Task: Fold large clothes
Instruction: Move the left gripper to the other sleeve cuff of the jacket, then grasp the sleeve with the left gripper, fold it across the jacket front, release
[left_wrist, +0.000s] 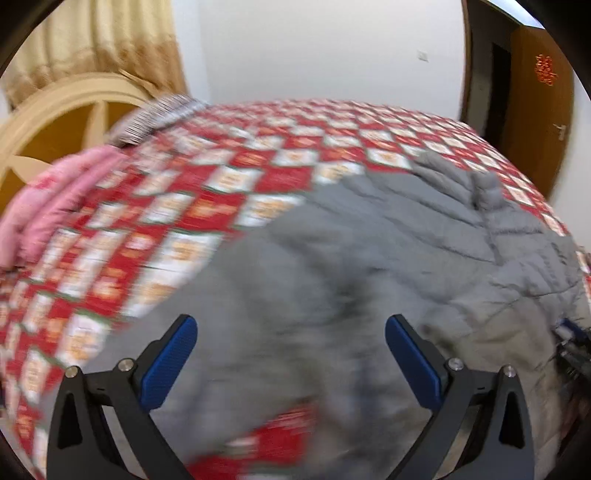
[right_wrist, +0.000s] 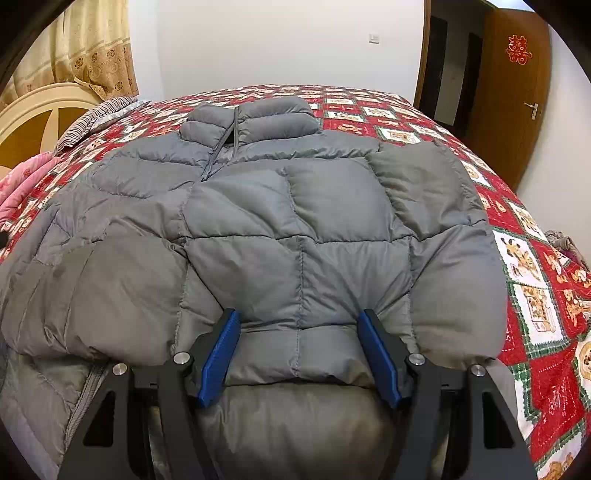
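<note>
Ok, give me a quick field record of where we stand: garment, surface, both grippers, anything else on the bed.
garment: grey puffer jacket, front up, collar far, zip partly open at the neck
fold state: both sleeves laid in over the body
surface: red patchwork bedspread
left gripper: open, nothing between the pads, above the jacket; view blurred
right gripper: pads either side of a puffed fold near the hem; grip not clear
other items: pink cloth and striped pillow at the headboard side
</note>
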